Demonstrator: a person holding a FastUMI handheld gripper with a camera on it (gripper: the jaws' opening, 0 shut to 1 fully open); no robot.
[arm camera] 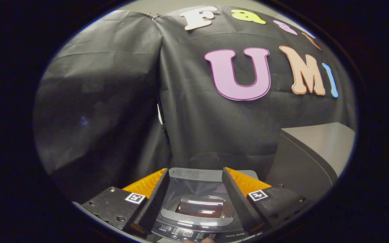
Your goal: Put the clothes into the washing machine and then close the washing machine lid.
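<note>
Washing machine (197, 202) sits directly below and just ahead of my jaws, which stand spread and hold nothing, its lid (199, 206) apparently already down over the tub, front panel nearest me, with no clothes discernible from this angle.
</note>
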